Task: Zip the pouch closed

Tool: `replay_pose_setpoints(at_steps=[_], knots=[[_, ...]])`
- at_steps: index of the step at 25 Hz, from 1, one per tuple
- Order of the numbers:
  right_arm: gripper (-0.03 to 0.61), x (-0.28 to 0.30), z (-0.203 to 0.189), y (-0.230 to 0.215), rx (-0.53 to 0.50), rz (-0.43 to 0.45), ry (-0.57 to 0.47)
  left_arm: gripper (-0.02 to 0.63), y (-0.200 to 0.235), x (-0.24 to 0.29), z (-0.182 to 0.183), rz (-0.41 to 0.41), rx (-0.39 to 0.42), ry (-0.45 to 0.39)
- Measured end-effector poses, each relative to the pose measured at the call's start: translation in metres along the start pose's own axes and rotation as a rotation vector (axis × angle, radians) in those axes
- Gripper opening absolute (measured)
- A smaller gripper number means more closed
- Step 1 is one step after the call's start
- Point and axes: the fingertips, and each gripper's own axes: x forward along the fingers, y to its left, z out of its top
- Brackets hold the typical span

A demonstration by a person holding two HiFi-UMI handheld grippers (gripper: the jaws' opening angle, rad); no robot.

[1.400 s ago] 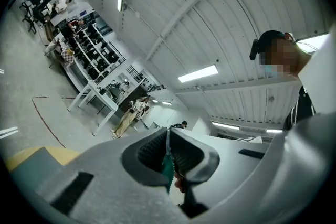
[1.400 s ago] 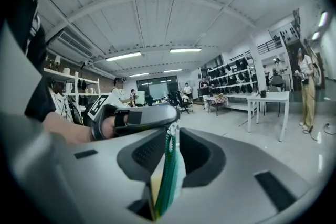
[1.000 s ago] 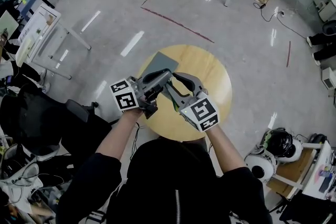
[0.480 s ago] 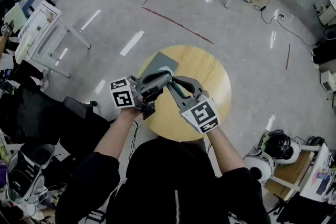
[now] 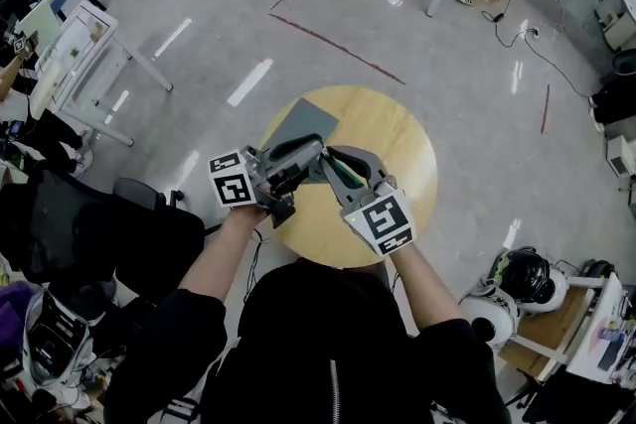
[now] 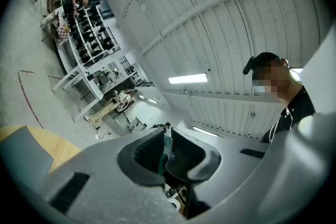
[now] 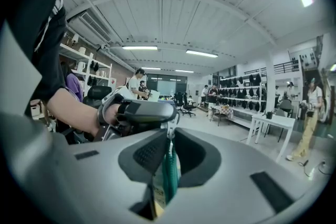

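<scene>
My left gripper (image 6: 167, 145) has just been easing its jaws apart. Otherwise both hands sit where they were a second ago, raised over the near-left part of the round table (image 5: 402, 129). The jaws now stand a narrow slit apart. A sliver of the teal pouch (image 7: 169, 173) still shows between the pads, but as far as I can tell they no longer pinch it.

My right gripper (image 7: 168, 161) is closed firmly on the pouch's edge, holding it upright above the table rather than resting on it. In the right gripper view the small metal zipper pull (image 7: 171, 124) hangs at the tip of my left gripper, just above the right jaws. So the two grippers are almost touching.

I judge this loosening to be one of two things. Either the pull has run up against my right-hand grip and the zip is done, or I am letting go to take a fresh hold. The views don't show how much of the zip is closed. A grey sheet (image 5: 301, 122) lies flat on the table's far-left part, clear of both grippers.
</scene>
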Motion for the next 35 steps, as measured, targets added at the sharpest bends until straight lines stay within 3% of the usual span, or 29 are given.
replay_pose_setpoints(at_steps=[5, 14, 17, 23, 29, 35], knots=[[0.048, -0.005, 0.0, -0.006, 0.042, -0.019, -0.014, 0.041, 0.001, -0.003, 0.005, 0.01, -0.005, -0.037], [0.048, -0.001, -0.001, 0.002, 0.009, 0.008, -0.006, 0.041, 0.0, 0.0, -0.002, 0.001, -0.022, 0.024], [0.048, -0.003, -0.001, 0.003, -0.004, 0.01, -0.011, 0.004, -0.005, 0.003, -0.003, -0.019, -0.026, 0.039], [0.051, 0.0, 0.0, 0.003, 0.027, 0.012, -0.02, 0.0, 0.0, 0.0, 0.0, 0.037, 0.047, 0.032], [0.054, -0.002, -0.001, -0.003, 0.045, 0.0, -0.013, 0.0, 0.001, 0.008, -0.002, 0.08, 0.139, 0.094], [0.051, -0.004, 0.003, -0.007, 0.061, -0.015, -0.065, 0.0, 0.0, 0.009, 0.002, 0.094, 0.164, 0.081]])
